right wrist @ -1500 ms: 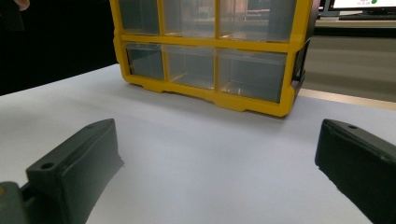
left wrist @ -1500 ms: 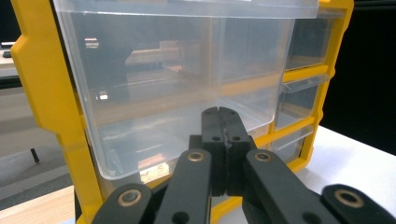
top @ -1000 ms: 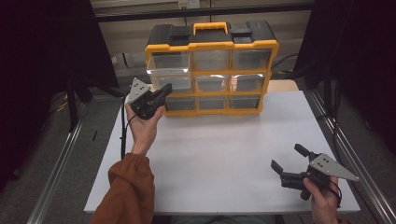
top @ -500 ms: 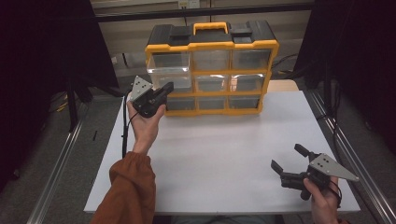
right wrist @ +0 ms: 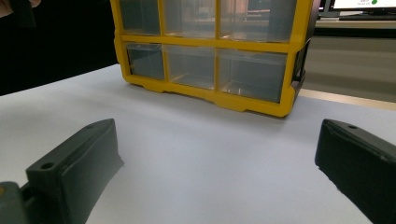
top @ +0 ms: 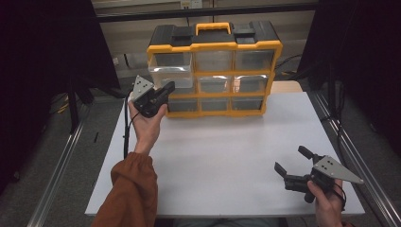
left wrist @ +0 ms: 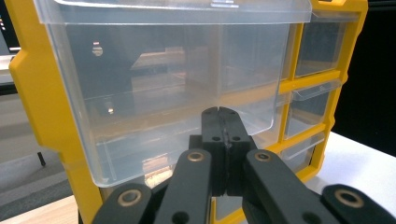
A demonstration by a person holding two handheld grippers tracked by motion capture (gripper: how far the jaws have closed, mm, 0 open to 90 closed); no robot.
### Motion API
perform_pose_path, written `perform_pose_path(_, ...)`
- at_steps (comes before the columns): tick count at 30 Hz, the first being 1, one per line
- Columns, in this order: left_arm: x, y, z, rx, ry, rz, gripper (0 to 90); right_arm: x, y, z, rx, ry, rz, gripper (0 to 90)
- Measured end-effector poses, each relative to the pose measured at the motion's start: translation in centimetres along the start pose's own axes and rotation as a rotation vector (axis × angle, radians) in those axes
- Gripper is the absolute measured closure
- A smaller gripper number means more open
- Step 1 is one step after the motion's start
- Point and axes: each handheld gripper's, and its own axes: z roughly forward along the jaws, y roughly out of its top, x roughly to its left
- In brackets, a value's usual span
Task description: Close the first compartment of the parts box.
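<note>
A yellow and black organizer [top: 215,71] with clear drawers stands at the back of the white table [top: 217,156]. Its top-left drawer [top: 171,66] sticks out a little from the frame. My left gripper [top: 169,87] is held up just in front of that drawer's lower part, jaws shut with nothing between them. In the left gripper view the shut tips [left wrist: 223,112] stand right before the clear drawer [left wrist: 163,79], which looks empty. My right gripper [top: 291,160] hovers low at the table's front right, open and empty. Its jaws [right wrist: 219,154] point at the organizer [right wrist: 210,46].
A black cable hangs from the left gripper down past the table's left edge [top: 126,137]. Metal rails [top: 61,170] run along both sides of the table. White tabletop lies between the organizer and the right gripper.
</note>
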Motion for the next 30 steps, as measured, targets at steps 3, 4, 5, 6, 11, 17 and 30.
perform_pose_path(3,0.06,0.05,0.07,-0.002,0.005,-0.002,90.0,0.0,0.0,0.0,0.0,0.001,0.0,0.0)
perform_pose_path(4,0.08,0.06,0.12,-0.003,0.003,0.0,90.0,0.0,0.0,0.0,0.0,0.001,0.0,0.0)
perform_pose_path(5,0.08,0.08,0.14,-0.001,0.006,-0.001,90.0,0.0,0.0,0.01,0.001,0.002,0.0,0.0)
perform_pose_path(6,0.09,0.08,0.19,-0.003,0.006,-0.002,90.0,-0.01,0.0,0.01,0.001,0.001,0.002,0.0)
perform_pose_path(11,0.19,0.14,0.29,-0.005,0.005,-0.004,90.0,0.01,0.0,-0.01,0.003,0.002,0.005,0.0)
perform_pose_path(17,0.16,0.08,0.48,-0.012,0.007,-0.011,90.0,0.0,0.0,-0.04,0.004,0.0,0.004,0.0)
perform_pose_path(30,0.4,0.16,0.76,-0.02,0.005,-0.034,90.0,-0.02,-0.01,-0.08,0.004,0.003,0.002,0.0)
